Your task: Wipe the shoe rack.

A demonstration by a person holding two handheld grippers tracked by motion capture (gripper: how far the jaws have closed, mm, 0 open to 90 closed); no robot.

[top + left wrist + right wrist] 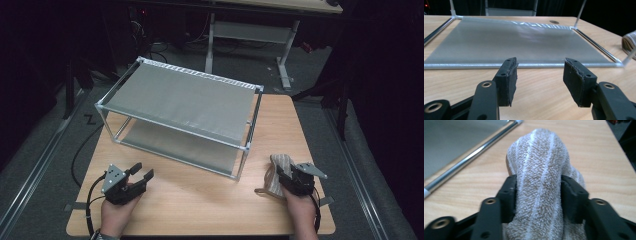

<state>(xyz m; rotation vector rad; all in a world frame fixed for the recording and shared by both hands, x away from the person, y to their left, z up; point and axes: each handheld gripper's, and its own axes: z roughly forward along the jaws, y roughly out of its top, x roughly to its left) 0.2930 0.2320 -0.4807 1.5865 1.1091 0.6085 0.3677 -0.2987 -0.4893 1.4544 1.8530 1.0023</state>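
Right hand-held gripper point(537, 197) clamped on towel point(541, 170) near table edge point(327, 200), left hand-held gripper point(539, 77) apart, seemingly unobstructed

Left gripper point(142, 171): jaws spread apart, held low in the left hand point(116, 214). Right gripper point(281, 172): jaws closed inward, right hand point(301, 209) behind

A light wooden counter point(200, 195) carries a two-tier metal rack point(182, 97) with grey shelves towards its far side and a striped beige towel point(276, 175) near its right front corner.
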